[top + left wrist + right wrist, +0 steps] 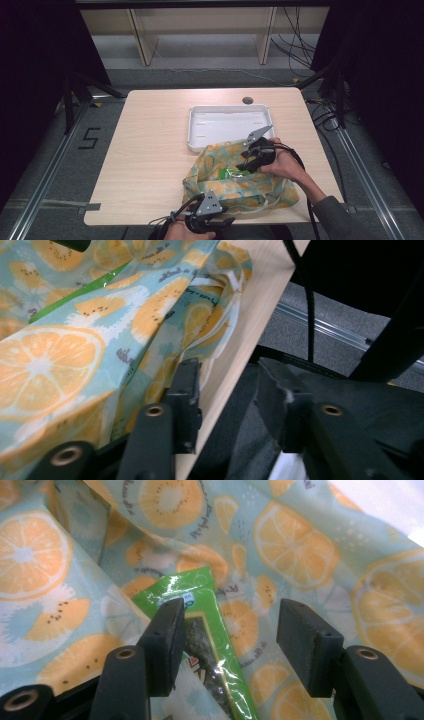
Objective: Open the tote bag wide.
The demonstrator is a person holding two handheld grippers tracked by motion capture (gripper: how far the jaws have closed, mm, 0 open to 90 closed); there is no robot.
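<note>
Bkgd notes, all rel. to the light wood table (150,155). Tabletop pale woodgrain w/ rounded corners and a round cable grommet (247,100) near its far edge. Floor (60,150) around it is grey carpet. Metal floor rails (42,180) run along both sides of table, left and right. Black "5" marking (89,138) on floor left of table. Beyond far edge: pale wooden shelving frame (200,30) w/ upright legs. Black cables (295,45) hang and trail behind table to right. Dark curtains (35,65) flank both sides. Light even, dim at edges.
</note>
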